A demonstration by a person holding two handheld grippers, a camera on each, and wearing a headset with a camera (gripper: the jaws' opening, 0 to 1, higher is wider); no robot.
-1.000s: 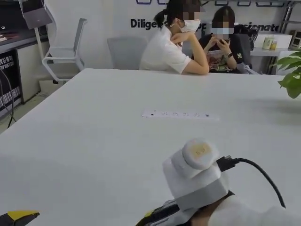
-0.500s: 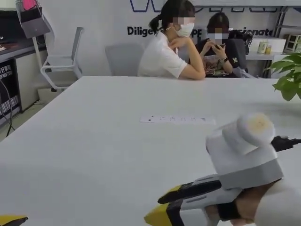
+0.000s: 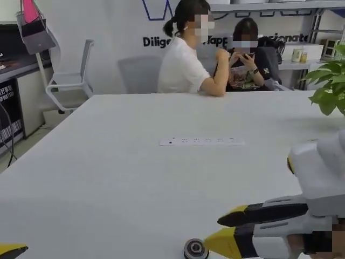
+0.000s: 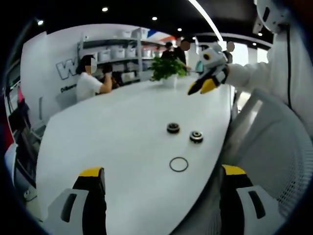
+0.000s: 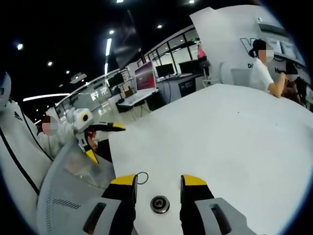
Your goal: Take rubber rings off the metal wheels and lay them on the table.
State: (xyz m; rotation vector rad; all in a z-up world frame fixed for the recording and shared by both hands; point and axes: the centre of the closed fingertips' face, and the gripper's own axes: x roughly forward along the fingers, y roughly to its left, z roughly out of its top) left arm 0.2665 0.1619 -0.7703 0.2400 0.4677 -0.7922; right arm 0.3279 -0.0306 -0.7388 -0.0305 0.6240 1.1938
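One large white bench (image 3: 108, 178) carries every part. Two seated people (image 3: 186, 65) occupy its far edge, with a grey chair (image 3: 141, 73) beside them and a white chair (image 3: 70, 81) standing off the far left corner. One potted plant (image 3: 329, 86) stands by the far right corner. The left gripper (image 4: 162, 170) is held at the near edge toward the left and aimed across the surface. Its fingers (image 4: 92, 193) stand wide apart and hold nothing. The right gripper (image 5: 159, 180) hangs above the near edge. Its fingers (image 5: 194, 193) are parted by a moderate gap and hold nothing. One white power strip (image 3: 202, 141) lies flat toward the middle of the bench, well apart from both grippers. In the left gripper view, the first metal wheel (image 4: 173, 128) and the second metal wheel (image 4: 196, 137) lie near each other but apart, close to the near edge. In the right gripper view, one of these wheels lies on the bench in line with the gap between the right fingers; whether either finger touches it cannot be told. In the head view, a wheel sits just beside the yellow tip of the lower right finger. One black rubber ring (image 4: 178, 164) lies flat on the bench near the second metal wheel, close to the near edge and touching neither wheel.
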